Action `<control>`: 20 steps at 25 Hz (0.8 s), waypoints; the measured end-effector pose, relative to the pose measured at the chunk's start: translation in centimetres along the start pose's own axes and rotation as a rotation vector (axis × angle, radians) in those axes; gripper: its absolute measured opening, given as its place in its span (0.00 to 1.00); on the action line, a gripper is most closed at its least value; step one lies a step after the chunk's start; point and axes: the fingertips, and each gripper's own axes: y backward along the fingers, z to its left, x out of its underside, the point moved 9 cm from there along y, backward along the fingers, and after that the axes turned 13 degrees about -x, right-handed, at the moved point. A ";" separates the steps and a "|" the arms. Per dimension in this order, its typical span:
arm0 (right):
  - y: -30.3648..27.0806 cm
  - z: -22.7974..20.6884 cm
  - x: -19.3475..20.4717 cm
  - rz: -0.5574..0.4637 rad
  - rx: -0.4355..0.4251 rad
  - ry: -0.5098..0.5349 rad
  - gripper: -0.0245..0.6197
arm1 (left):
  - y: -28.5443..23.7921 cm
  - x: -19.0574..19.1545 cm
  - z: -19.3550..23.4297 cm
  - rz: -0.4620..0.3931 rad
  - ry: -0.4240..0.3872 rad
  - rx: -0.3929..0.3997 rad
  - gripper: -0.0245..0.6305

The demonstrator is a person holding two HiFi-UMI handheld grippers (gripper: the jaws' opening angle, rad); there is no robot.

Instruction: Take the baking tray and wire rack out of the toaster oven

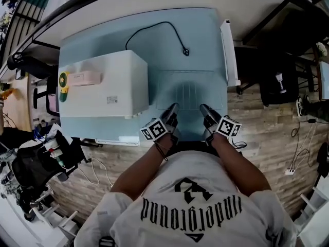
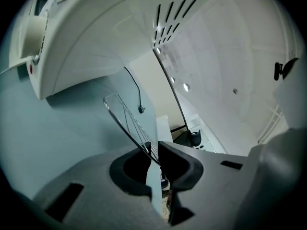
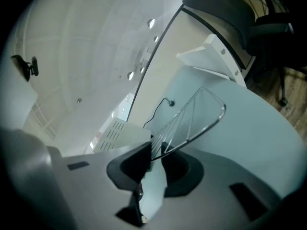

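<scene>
Head view: a white, box-shaped toaster oven (image 1: 103, 84) stands on the left of the pale blue table (image 1: 205, 30). The wire rack (image 1: 189, 92), thin chrome rods in a round-cornered frame, is outside the oven, to its right, over the table's near part. The left gripper (image 1: 174, 108) and right gripper (image 1: 204, 108) meet its near edge

Left gripper view: the dark padded jaws clamp the rack's rim wire

Right gripper view: the jaws likewise grip the rim wire
</scene>
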 end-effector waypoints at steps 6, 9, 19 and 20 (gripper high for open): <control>-0.5 -0.4 0.0 0.022 0.012 0.009 0.15 | -0.5 0.2 0.7 0.005 -0.004 -0.018 0.12; -0.7 -1.0 0.2 0.031 0.010 0.003 0.16 | -0.8 0.4 1.0 0.016 -0.024 -0.019 0.12; -0.7 -3.2 1.4 0.115 0.054 -0.046 0.16 | -1.5 1.7 3.0 0.108 -0.075 -0.085 0.17; -0.7 -3.4 1.5 0.126 0.063 -0.045 0.17 | -1.6 1.9 3.2 0.117 -0.080 -0.094 0.18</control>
